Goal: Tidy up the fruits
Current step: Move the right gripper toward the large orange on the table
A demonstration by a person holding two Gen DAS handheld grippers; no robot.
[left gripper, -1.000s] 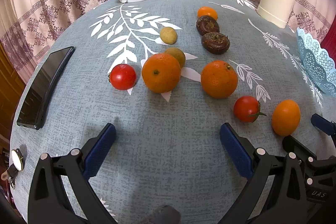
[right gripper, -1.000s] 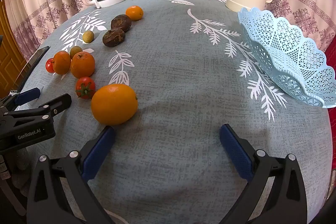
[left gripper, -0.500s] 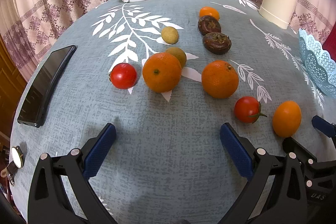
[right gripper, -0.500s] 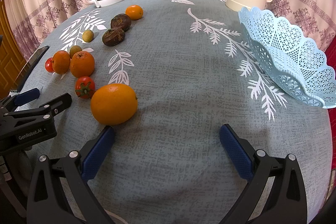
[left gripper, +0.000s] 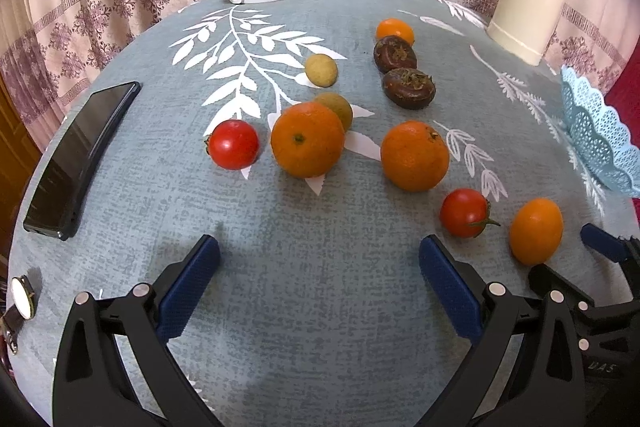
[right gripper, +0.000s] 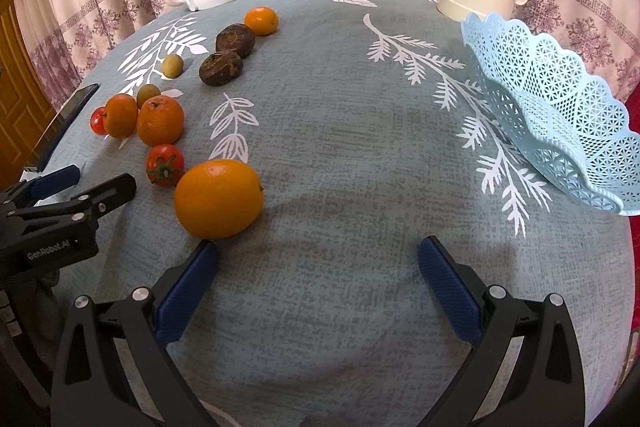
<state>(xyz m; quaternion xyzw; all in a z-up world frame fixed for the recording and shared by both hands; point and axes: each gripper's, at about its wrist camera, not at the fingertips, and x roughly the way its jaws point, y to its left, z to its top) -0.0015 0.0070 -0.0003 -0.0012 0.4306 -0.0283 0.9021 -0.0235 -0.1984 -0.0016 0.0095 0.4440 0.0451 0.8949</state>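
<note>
Ten fruits lie loose on the desk (right gripper: 340,147): two red tomatoes (left gripper: 234,144), two round oranges (left gripper: 307,139), an oval orange (right gripper: 219,198), a small orange (right gripper: 261,21), two brown fruits (right gripper: 221,67) and two yellowish ones (left gripper: 321,70). The pale-blue lattice basket (right gripper: 560,99) sits tilted, well apart from them.

Even, soft indoor light; both views sharp.
We note faint shadows on the tablecloth (left gripper: 320,287), strong fisheye bending and dark corners.

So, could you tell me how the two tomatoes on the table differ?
The near tomato shows a green stem and lies beside the oval orange fruit; the far tomato shows no stem in the left view and lies left of an orange, near the phone. Both are red, round and ungripped.
</note>
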